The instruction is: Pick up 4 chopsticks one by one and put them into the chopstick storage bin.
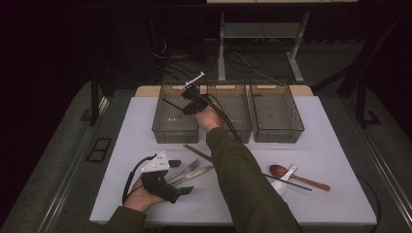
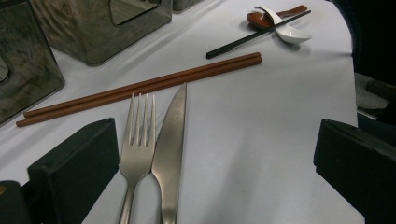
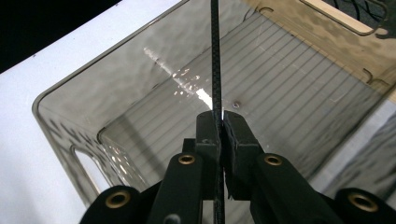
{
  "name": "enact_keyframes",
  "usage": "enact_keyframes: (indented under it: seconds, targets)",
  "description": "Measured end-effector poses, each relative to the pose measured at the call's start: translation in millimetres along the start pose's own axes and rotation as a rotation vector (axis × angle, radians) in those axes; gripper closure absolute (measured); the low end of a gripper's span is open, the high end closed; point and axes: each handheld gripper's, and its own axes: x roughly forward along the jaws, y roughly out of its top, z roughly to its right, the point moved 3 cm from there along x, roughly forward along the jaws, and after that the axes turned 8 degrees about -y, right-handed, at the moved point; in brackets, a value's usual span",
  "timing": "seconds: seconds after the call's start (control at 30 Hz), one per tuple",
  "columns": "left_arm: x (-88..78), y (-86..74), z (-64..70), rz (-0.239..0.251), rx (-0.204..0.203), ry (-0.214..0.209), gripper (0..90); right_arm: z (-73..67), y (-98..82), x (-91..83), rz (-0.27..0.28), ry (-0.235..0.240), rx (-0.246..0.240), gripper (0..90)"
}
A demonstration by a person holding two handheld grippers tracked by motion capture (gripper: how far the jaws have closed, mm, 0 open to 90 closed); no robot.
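Observation:
My right gripper (image 1: 188, 108) is over the left grey bin (image 1: 160, 127), shut on a thin black chopstick (image 1: 171, 104). In the right gripper view the chopstick (image 3: 215, 56) runs straight up from the pinched jaws (image 3: 220, 122), above the ribbed floor of the bin (image 3: 116, 60). My left gripper (image 1: 180, 177) rests low at the table's front left, jaws wide apart. A steel fork (image 2: 138, 144) and a knife (image 2: 170, 140) lie side by side between its jaws (image 2: 217, 135), nearer one of them, and neither pad touches them.
Two brown chopsticks (image 2: 140, 88) lie just beyond the fork. A second black chopstick (image 1: 291, 182), a brown spoon (image 1: 301, 178) and a white spoon (image 1: 281, 184) lie at the front right. A middle bin (image 1: 233, 127) and a right bin (image 1: 277, 132) stand in the same row.

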Motion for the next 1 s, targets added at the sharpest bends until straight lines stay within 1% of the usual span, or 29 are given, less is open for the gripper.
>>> enact_keyframes:
  seconds: [0.07, 0.1, 0.17, 0.2, 0.23, 0.27, 0.3, 0.37, 0.5, 0.63, 0.67, 0.8, 0.93, 1.0]
  targets:
    - [0.3, 0.3, 0.4, 0.002, 0.001, -0.003, 0.0, -2.3, 1.5, 3.6, -0.006, 0.001, 0.005, 84.9]
    - [0.4, 0.3, 0.5, 0.000, 0.001, -0.002, 0.0, -3.2, 2.1, 5.1, -0.008, 0.002, -0.002, 84.9]
    - [0.5, 0.4, 0.7, -0.003, 0.005, 0.000, 0.0, -5.0, 3.2, 7.9, -0.011, -0.011, 0.000, 84.3]
    - [0.5, 0.3, 0.7, -0.002, 0.005, -0.002, 0.0, -5.4, 3.6, 9.1, -0.008, -0.020, -0.008, 81.5]
    - [0.4, 0.3, 0.6, -0.002, 0.004, -0.002, 0.0, -6.0, 4.2, 10.1, -0.001, -0.026, -0.002, 76.6]
    - [0.2, 0.2, 0.2, -0.002, 0.004, -0.002, 0.0, -6.1, 4.6, 10.6, 0.005, -0.026, 0.002, 73.7]
    - [0.1, 0.3, -0.1, -0.001, 0.004, -0.003, 0.0, -6.0, 4.8, 10.8, 0.013, -0.031, -0.005, 71.1]
    - [0.0, 0.4, -0.3, 0.001, 0.003, -0.003, 0.0, -5.4, 4.7, 10.2, 0.015, -0.042, -0.007, 68.8]
    - [0.2, 0.5, -0.2, 0.000, 0.005, -0.004, 0.0, -4.5, 4.4, 6.5, 0.008, -0.043, -0.006, 64.7]
    - [0.8, 0.4, -0.2, -0.004, 0.006, -0.004, 0.0, -4.4, 5.0, 0.6, 0.013, -0.024, -0.002, 60.5]
    - [0.7, 0.3, -0.3, -0.003, 0.006, -0.004, 0.0, -4.3, 5.2, -1.0, 0.018, -0.016, -0.011, 59.7]
    - [0.2, 0.1, -0.8, -0.002, 0.004, -0.003, 0.0, -3.3, 5.2, -9.5, 0.050, 0.002, -0.010, 55.9]
    - [0.8, -0.1, -0.8, -0.006, 0.006, -0.003, 0.0, -0.1, 2.0, -18.6, 0.069, 0.016, -0.002, 49.8]
    - [1.3, -0.3, -0.7, -0.008, 0.004, -0.002, 0.0, 1.9, -1.3, -23.6, 0.074, 0.022, -0.004, 48.6]
